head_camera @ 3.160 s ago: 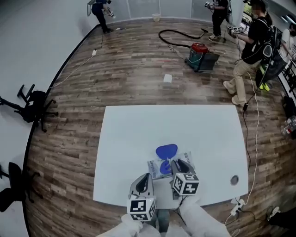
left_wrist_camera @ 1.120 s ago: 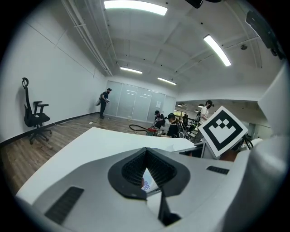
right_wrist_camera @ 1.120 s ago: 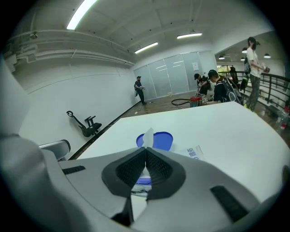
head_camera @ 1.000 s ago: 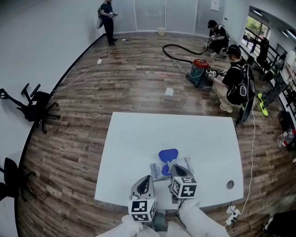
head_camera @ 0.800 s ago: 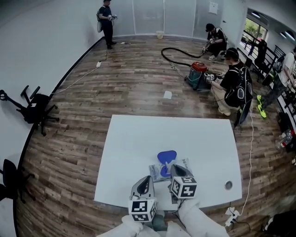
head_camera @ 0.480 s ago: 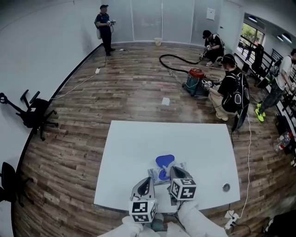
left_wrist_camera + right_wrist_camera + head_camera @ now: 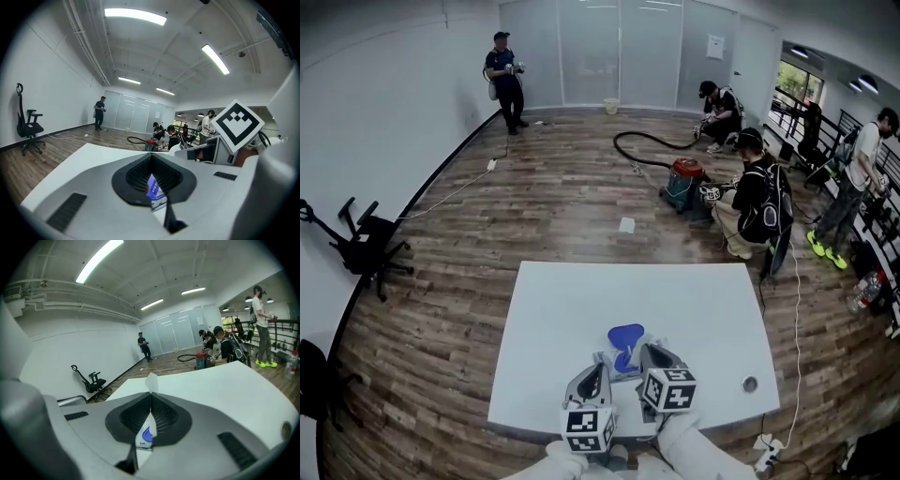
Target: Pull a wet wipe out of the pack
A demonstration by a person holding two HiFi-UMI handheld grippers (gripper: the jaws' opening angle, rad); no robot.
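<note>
Jaws of right gripper [image 7: 150,393] pinch a wet wipe [image 7: 151,380] above the pack [image 7: 144,437].

The head view looks from above the worktop's [image 7: 572,309] near edge, steeply down and forward, past it to the red vacuum [image 7: 682,181] on the floor beyond its far edge. Cameras on the left gripper [image 7: 594,368] and right gripper [image 7: 643,350] sit low, close over the worktop, facing across it toward that far side. All three views share the worktop and the vacuum.
</note>
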